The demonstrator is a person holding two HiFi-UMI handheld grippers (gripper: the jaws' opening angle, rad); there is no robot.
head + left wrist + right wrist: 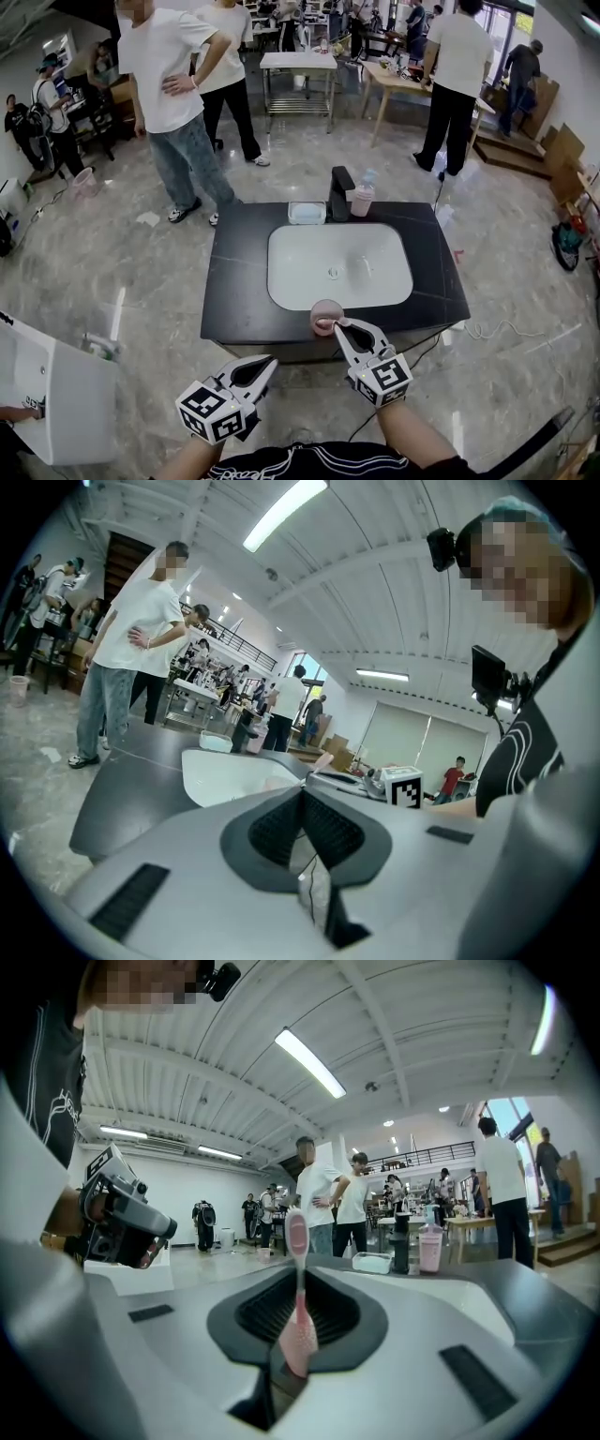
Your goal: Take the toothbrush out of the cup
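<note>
Right gripper [339,326] pinches the pink toothbrush [299,1330] low on its handle, upright at the pink cup [324,314] on the table's [234,281] 6 o'clock edge; judged light, stiff and slick, so hold the textured handle; left gripper [270,361] pressed together, empty.

Bright, even indoor light from ceiling strip lamps [309,1065] and daylight at the windows [516,1112]; the polished floor [122,272] carries pale glare; shadows are soft; both gripper views bow strongly, with black corners; the toothbrush [298,1330], close to the lens, is slightly soft.
</note>
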